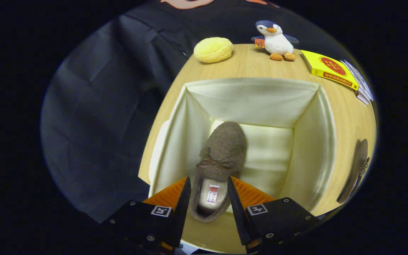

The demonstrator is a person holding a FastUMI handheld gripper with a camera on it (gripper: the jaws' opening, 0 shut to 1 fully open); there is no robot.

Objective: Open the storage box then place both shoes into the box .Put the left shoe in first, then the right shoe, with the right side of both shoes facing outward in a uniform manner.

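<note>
Two shoes on show here, one box, one gripper. The box (pixel 253 102) sits open on the round table (pixel 345 117), cream lining all round, and inside it lies one shoe (pixel 221 152), brown and fuzzy with a small bow. Sole down on the box floor, hard against the left wall, its long axis runs straight away from the fingers: toe at the far wall, heel and opening at the near end. The gripper (pixel 209 202) hangs over that heel, its fingers (pixel 184 202) parted either side of the opening; whether the pads touch the shoe, I cannot tell. The second shoe (pixel 356 170) lies outside, on the table right of the box. Beyond the box: one yellow bun-shaped toy (pixel 213 50), one plush penguin (pixel 275 37), and a yellow book (pixel 329 69) atop a stack.
</note>
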